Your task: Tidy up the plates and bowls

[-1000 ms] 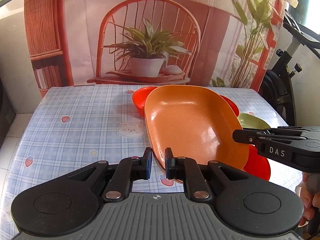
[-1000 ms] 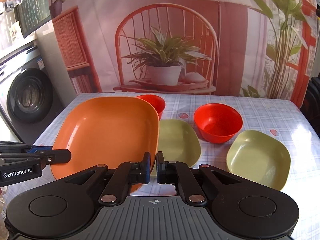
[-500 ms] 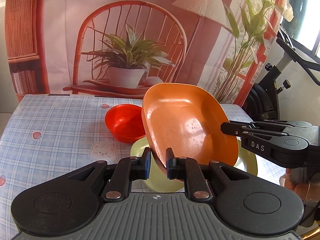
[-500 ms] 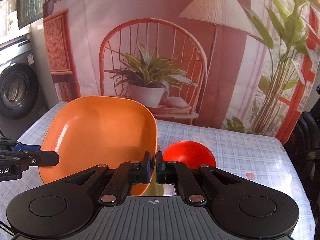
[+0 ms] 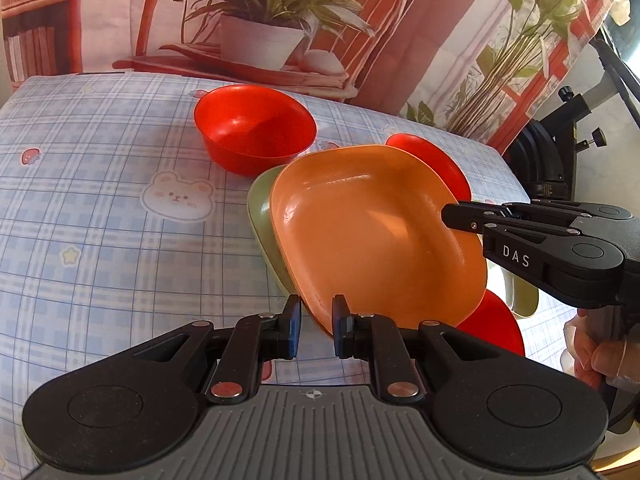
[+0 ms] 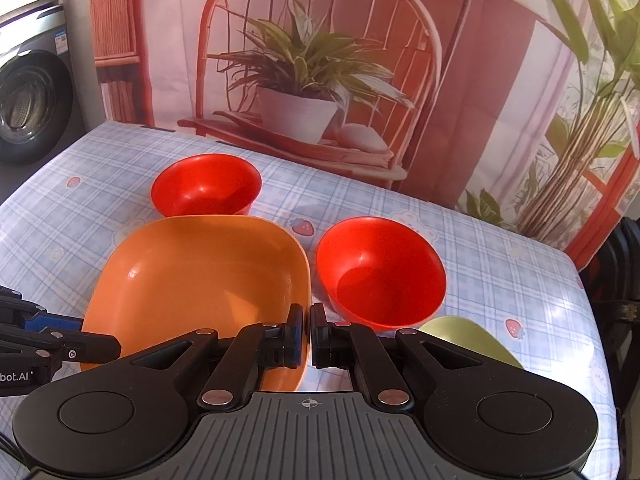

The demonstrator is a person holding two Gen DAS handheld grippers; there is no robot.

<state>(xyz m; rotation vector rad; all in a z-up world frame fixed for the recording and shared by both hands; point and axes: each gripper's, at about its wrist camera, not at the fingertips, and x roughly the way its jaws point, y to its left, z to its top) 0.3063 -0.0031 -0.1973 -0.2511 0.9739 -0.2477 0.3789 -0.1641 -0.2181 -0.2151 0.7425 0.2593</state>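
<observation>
A large square orange plate [image 5: 376, 236] hangs low over the table, held at two sides. My left gripper [image 5: 316, 320] is shut on its near rim. My right gripper [image 6: 307, 320] is shut on the rim of the orange plate [image 6: 200, 280], and the left wrist view shows it pinching the right edge [image 5: 452, 216]. A green plate [image 5: 260, 216] lies directly under the orange one; I cannot tell whether they touch. Two red bowls [image 6: 206, 186] [image 6: 380, 272] stand behind and to the right. A second green plate [image 6: 468, 340] lies at the right.
The table wears a blue checked cloth [image 5: 100, 200]. Another red dish [image 5: 492, 324] peeks out beneath the orange plate's near right corner. An exercise bike [image 5: 552, 160] stands off the table's right end, and a washing machine [image 6: 28, 108] off its left. A printed backdrop closes the far side.
Both grippers carried the orange plate to the right and lowered it. It was steeply tilted and high; now it lies flatter, just over the left green plate.
</observation>
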